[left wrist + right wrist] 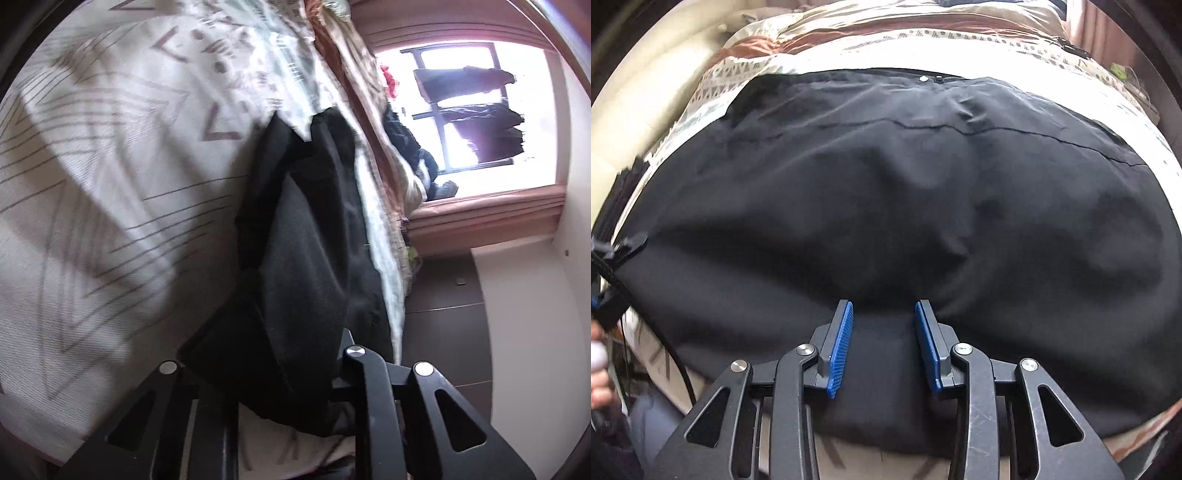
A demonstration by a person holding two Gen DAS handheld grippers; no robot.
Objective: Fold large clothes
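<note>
Scene: black garment (886, 206) spread across a patterned bed (1015, 55), window (480, 110) beyond.
Left gripper (295, 369): fingers clenched on a bunched edge of the garment, lifting it off the sheet.
Right gripper (884, 343): blue fingers (842, 347) parted, straddling the near hem, not yet pinching.
Progress: early; cloth mostly flat, no finished fold visible.
Left to do: likely grip the hem, carry both edges over, smooth.

R tool (884, 345) jaws apart over black garment (886, 206) spread on patterned bedsheet (960, 51).
</note>
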